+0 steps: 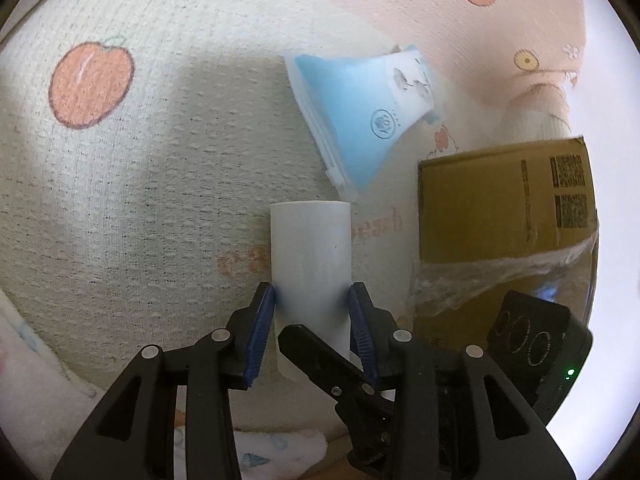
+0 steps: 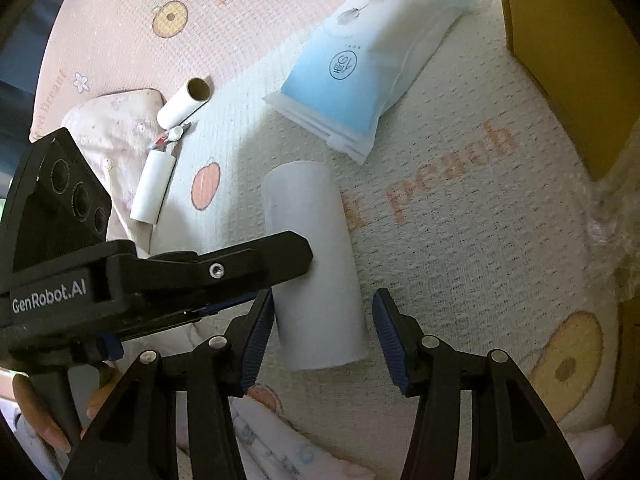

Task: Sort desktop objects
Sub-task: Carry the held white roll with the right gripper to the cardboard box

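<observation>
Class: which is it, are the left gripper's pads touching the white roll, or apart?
Touching. The left wrist view shows both blue pads pressed flat against the sides of the white roll, with no gap on either side.

the white roll is shown plain and unmarked, with a faint bluish tint where blue pads meet it. the left claw is seen in black with silver rivets; the right claw is finished likewise, with dark blue ribbed pads. the mat is woven in cream and pale pink, printed with orange peaches, yellow rings and faded orange lettering. the packet is coloured light blue and white, marked with a dark round logo. the cardboard box is brown, printed with black codes. two smaller white tubes are noted, one with a brown core.
</observation>
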Tool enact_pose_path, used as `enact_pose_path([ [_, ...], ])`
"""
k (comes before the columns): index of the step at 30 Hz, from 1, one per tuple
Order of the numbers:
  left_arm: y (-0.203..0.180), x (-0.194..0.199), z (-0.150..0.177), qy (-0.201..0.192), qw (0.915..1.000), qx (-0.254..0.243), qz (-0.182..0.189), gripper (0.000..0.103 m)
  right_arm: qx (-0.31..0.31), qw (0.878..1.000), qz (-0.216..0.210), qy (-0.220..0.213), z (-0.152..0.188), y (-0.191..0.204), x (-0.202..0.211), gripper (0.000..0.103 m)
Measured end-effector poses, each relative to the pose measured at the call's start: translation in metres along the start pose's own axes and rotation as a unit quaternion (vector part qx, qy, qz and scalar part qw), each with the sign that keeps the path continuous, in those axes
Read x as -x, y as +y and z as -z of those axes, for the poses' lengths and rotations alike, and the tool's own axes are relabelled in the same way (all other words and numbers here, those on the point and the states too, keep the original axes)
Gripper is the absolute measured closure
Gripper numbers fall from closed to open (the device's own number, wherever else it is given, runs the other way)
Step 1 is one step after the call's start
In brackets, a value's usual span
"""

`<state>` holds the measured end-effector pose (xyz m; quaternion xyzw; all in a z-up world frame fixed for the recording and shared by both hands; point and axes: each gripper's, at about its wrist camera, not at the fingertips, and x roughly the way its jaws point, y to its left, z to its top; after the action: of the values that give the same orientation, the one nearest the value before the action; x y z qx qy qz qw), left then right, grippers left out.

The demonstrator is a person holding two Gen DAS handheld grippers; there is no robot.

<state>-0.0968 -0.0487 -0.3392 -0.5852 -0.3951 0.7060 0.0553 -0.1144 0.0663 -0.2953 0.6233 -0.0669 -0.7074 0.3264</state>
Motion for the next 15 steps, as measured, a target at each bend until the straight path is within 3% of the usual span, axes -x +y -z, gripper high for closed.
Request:
enact_pose_path([
  [4, -0.008, 0.009, 0.004, -0.01, 0.9997, -0.021, -0.008, 0.061, 0.031, 1.0, -0.003, -0.004, 0.002, 0.009, 0.007, 0.062],
  [15, -0.059, 0.059, 0.011, -0.079, 0.9928, -0.09, -0.005, 0.063, 0.112, 0.989, 0.057, -0.073, -0.001, 0.045, 0.05, 0.062],
])
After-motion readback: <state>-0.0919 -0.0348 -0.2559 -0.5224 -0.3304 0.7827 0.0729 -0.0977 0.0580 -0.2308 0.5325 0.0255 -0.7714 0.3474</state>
